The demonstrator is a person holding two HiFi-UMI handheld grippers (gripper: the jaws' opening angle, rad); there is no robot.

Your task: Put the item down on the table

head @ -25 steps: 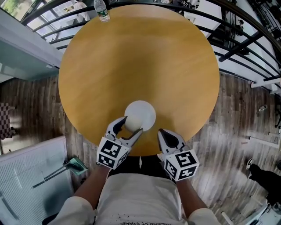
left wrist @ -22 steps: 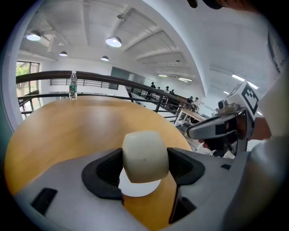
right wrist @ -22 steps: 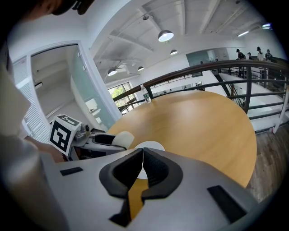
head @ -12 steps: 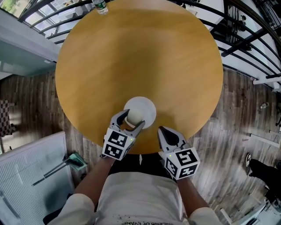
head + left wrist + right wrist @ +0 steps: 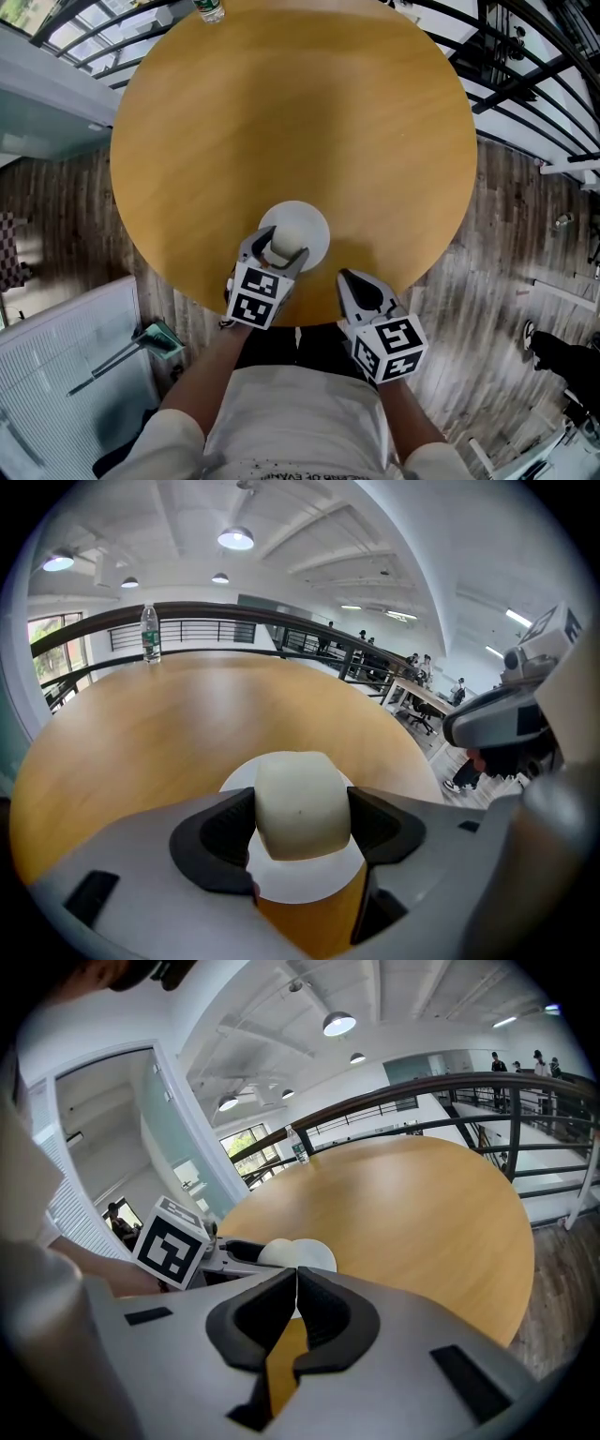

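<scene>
A pale cream, rounded block point(image 5: 302, 803) sits between the jaws of my left gripper point(image 5: 278, 247), which is shut on it. The block point(image 5: 284, 244) hangs just over a white round plate point(image 5: 309, 223) near the front edge of the round wooden table point(image 5: 291, 122). In the left gripper view the plate point(image 5: 309, 883) shows under and behind the block. My right gripper point(image 5: 354, 286) is at the table's front edge, to the right of the plate, its jaws pressed together with nothing in them point(image 5: 294, 1288). The right gripper view shows the left gripper point(image 5: 248, 1252) and the plate point(image 5: 317, 1255) to its left.
A clear water bottle point(image 5: 149, 633) stands at the far edge of the table point(image 5: 210, 9). A dark metal railing point(image 5: 525, 66) curves round the table's far side. Wooden floor point(image 5: 525, 272) lies below, with a white slatted panel point(image 5: 66, 375) at the left.
My left gripper has moved up and a little right with the block, from the plate's front-left edge to over the plate. The right gripper has stayed put.
</scene>
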